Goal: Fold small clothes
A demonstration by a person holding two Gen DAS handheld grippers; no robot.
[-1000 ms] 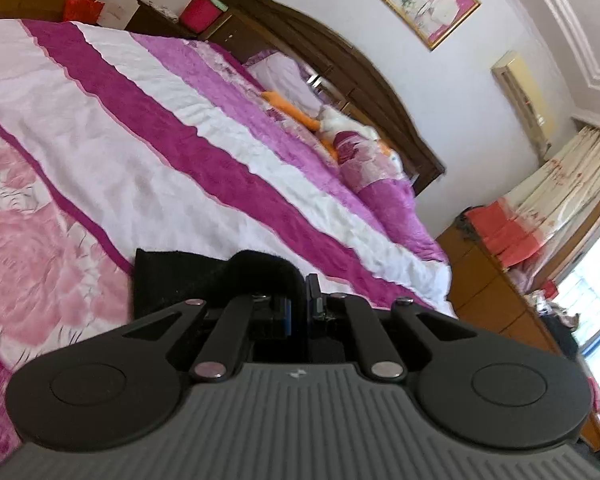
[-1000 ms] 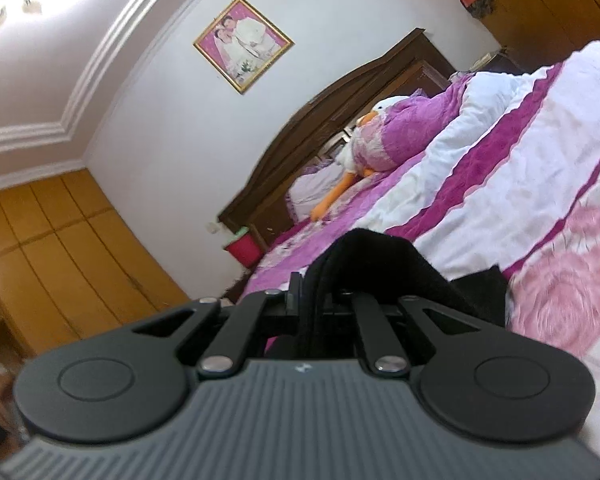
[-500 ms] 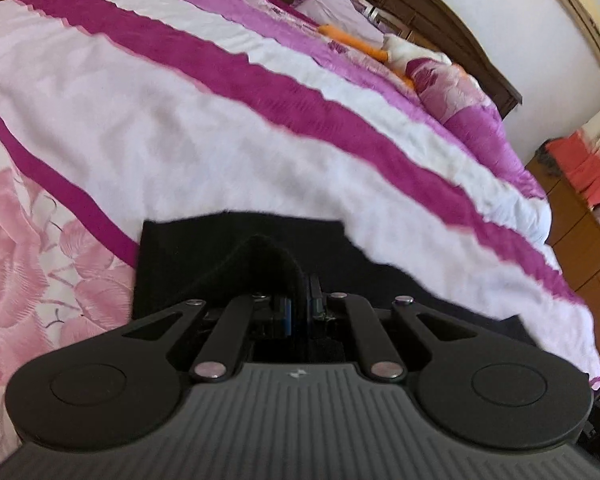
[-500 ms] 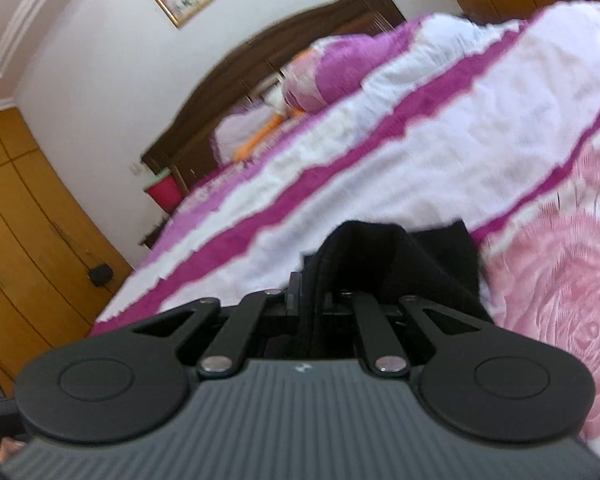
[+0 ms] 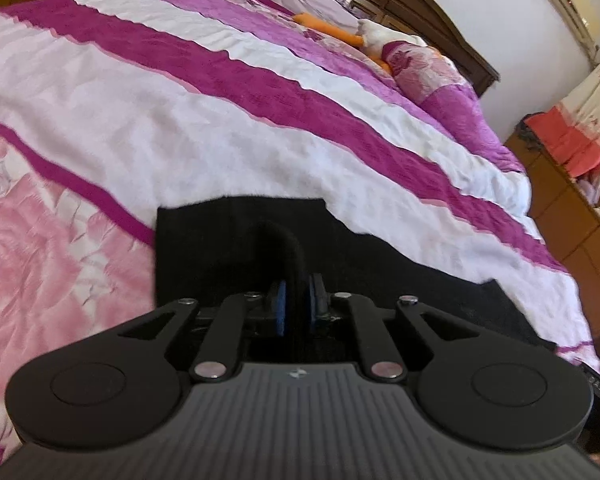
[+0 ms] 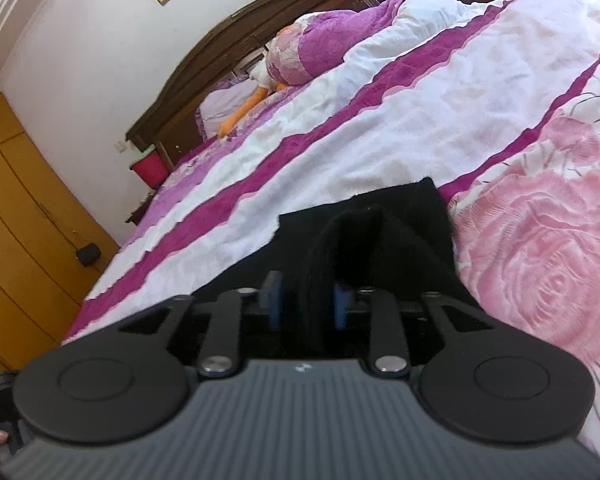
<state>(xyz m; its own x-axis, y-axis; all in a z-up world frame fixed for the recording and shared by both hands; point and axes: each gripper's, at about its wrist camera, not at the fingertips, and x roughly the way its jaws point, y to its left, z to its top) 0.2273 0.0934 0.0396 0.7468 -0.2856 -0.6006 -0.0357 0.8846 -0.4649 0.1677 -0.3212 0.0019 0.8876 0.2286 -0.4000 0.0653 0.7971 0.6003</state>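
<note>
The black garment is spread flat on the bedspread, near its pink rose edge. A bunched fold is pinched tight by the left gripper. Fabric sits between the right gripper's parted blue pads; grip can't be told.
</note>
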